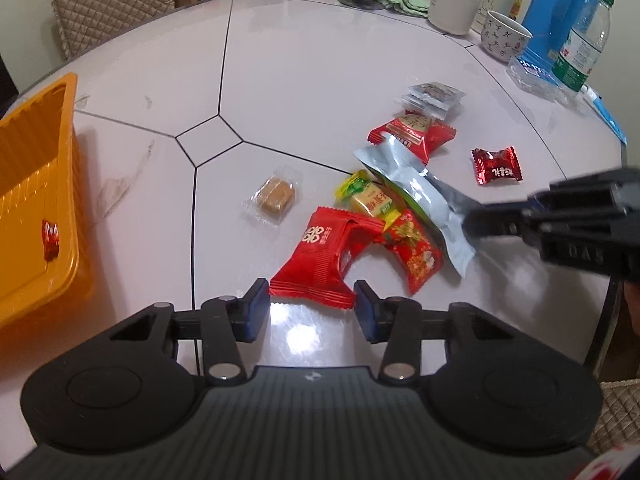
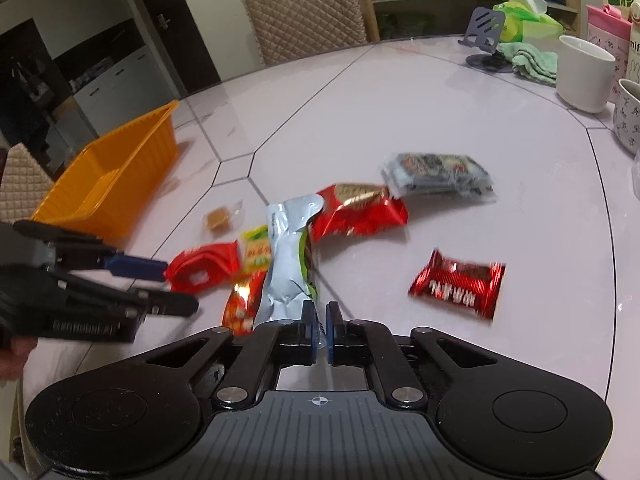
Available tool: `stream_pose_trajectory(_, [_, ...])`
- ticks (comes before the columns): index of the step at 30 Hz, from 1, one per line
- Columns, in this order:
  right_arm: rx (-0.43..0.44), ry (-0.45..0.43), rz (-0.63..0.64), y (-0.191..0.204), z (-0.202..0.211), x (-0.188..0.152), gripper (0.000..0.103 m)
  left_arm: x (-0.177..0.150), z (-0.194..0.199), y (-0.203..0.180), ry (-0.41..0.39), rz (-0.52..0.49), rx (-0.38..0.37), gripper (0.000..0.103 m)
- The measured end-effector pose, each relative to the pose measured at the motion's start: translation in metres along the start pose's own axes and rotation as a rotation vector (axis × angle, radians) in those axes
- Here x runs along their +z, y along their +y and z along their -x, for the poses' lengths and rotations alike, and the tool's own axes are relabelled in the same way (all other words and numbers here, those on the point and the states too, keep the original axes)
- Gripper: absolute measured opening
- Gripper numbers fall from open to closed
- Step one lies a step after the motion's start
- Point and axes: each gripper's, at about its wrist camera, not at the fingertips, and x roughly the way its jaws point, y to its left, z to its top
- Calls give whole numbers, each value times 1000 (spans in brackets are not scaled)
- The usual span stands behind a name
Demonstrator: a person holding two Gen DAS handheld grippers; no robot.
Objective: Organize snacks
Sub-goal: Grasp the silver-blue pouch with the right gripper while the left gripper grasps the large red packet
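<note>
your right gripper (image 2: 319,322) has its fingers clamped on the near edge of the silver pouch (image 2: 286,264), which lies amid the snack pile on the table (image 1: 320,80). your left gripper (image 1: 311,312) fingers stand apart, empty, beside the red packet (image 1: 324,256). the orange tray (image 1: 36,200) sits far left.

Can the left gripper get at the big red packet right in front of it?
Probably yes: the left gripper stands open with the big red packet just ahead of its fingertips, its near edge lying bare on the table.
</note>
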Motion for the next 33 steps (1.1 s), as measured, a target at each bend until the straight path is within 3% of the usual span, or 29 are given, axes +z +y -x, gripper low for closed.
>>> stream_pose_trajectory(10, [-22,57,-43,-2,29,-36,4,-26,18,-7,33,69,14,42])
stream_pose_trajectory(15, [-70,71,-83,0,36,-37,8,-30,26,-12,30,52,22,43])
stream_pose_trajectory(17, [-71,49,-92,3,38,-31,26,-27,28,-13,12,41,19,50])
stream_pose_trajectory(19, [-88,16,-83,10,38,-25,63,-22,28,-14,-4,33,19,55])
stream_pose_trajectory(21, [-87,-32,-60,17,39,-19,64,-17,28,-16,-16,16,21,55])
stream_pose_trajectory(26, [-91,5,29,34,13,-8,64,-13,16,-19,-1,-38,32,55])
stream_pose_trajectory(30, [-117,26,65,40,-4,-8,62,-12,8,-18,16,-39,37,47])
stream_pose_trajectory(33, [-129,46,79,41,-12,-7,53,-13,6,-17,23,-29,33,37])
